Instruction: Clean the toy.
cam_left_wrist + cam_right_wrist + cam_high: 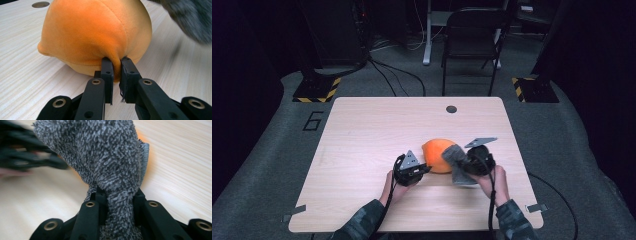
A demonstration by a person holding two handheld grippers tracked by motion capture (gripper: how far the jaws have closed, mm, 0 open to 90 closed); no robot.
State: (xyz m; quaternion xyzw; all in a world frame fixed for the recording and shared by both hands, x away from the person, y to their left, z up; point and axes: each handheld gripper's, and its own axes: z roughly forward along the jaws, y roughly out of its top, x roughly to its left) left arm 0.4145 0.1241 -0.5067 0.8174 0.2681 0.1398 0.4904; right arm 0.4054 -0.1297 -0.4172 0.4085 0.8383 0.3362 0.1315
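place: lab | cues: marked table (362, 130); hazard-taped stand bases (318, 90); floor cables (397, 75)

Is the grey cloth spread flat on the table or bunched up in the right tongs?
Bunched up. The grey cloth is gathered into a thick fold clamped by the right tongs and held beside the orange plush.
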